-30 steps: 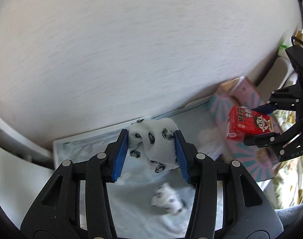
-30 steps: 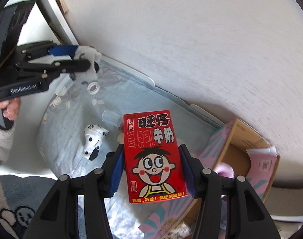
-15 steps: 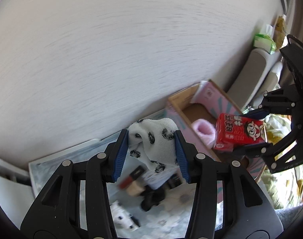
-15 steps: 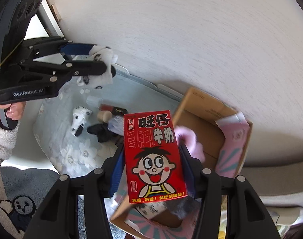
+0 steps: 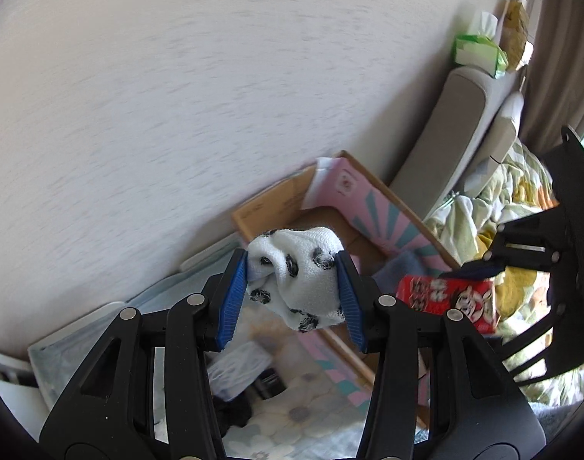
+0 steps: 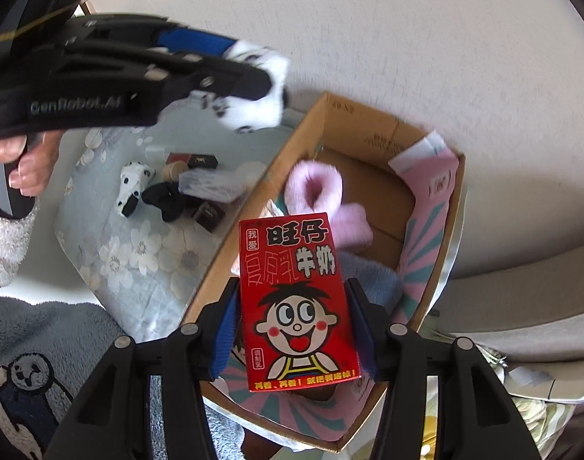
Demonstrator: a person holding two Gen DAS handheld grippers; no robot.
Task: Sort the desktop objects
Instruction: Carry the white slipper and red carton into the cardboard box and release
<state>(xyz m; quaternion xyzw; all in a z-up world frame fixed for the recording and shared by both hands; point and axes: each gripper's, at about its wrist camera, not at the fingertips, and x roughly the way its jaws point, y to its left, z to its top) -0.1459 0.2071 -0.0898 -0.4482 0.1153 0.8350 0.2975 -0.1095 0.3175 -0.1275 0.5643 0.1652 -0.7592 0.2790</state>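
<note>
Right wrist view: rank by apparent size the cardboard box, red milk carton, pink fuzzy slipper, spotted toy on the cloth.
1. Cardboard box
2. Red milk carton, enlarged by nearness to camera
3. Pink fuzzy slipper
4. Spotted toy

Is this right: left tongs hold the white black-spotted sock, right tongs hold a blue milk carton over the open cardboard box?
Not quite: the carton is red, not blue. The right wrist view shows the right tongs clamped on a red milk carton with a cartoon face above the open cardboard box. The left tongs do hold the white black-spotted sock.
</note>
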